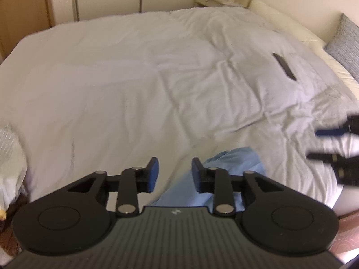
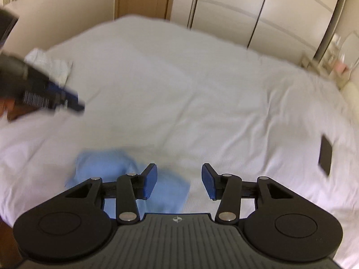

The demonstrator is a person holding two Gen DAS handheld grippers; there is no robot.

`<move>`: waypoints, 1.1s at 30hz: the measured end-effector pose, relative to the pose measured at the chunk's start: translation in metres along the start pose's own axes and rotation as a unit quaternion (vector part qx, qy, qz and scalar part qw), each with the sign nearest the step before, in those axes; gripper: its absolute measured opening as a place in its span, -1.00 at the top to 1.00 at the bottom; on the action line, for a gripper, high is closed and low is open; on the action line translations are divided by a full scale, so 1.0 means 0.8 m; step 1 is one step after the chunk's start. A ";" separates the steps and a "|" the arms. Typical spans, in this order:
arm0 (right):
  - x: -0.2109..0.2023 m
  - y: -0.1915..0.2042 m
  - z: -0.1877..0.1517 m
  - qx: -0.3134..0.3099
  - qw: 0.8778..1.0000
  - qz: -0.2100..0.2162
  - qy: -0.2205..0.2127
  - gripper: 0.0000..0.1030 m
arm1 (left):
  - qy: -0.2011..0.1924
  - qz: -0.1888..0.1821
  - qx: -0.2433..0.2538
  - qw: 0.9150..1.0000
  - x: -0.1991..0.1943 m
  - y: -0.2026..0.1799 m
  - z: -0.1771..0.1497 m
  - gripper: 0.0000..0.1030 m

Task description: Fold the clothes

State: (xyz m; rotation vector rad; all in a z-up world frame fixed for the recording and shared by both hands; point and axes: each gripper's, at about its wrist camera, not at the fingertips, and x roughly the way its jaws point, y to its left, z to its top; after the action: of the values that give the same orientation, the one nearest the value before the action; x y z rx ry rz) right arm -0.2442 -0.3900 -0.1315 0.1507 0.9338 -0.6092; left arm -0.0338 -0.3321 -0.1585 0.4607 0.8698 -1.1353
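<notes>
A light blue garment [image 1: 226, 174] lies crumpled on the white bed near its front edge; in the right wrist view the same blue garment [image 2: 107, 168] sits low and left. My left gripper [image 1: 175, 174] hovers over the garment's left part, jaws apart, nothing between its blue pads. My right gripper [image 2: 179, 180] stands open just right of the cloth, its left finger over the fabric's edge, nothing gripped. Blurred at the right edge of the left wrist view is the right gripper [image 1: 325, 144], and at the far left of the right wrist view the left gripper [image 2: 74, 105].
The white duvet [image 1: 134, 78] covers a wide bed. A dark flat phone-like object [image 1: 283, 66] lies on it toward the pillows; the same dark object [image 2: 325, 154] shows at right. A crumpled white cloth [image 2: 51, 66] lies at far left. Wardrobe doors [image 2: 258, 6] stand behind the bed.
</notes>
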 end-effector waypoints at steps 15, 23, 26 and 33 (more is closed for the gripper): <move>0.154 0.138 -0.133 0.083 0.989 0.073 0.097 -0.02 | 0.036 -0.033 0.284 0.958 0.098 -0.029 -0.149 0.05; 0.123 0.111 -0.133 0.143 0.982 0.064 0.102 0.86 | -0.022 -0.080 0.407 0.910 0.080 -0.040 -0.143 -0.27; 0.087 0.080 -0.119 0.153 0.982 0.055 0.098 0.88 | -0.038 -0.084 0.438 0.894 0.072 -0.055 -0.141 -0.32; 0.063 0.032 -0.069 0.107 0.991 0.007 0.078 0.89 | -0.046 -0.095 0.522 0.846 0.117 -0.106 -0.159 -0.31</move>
State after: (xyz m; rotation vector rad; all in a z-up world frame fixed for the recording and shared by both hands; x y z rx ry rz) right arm -0.2467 -0.3695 -0.2082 0.4001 1.0170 -0.6918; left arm -0.1433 -0.3288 -0.2999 1.2145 0.1259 -1.7630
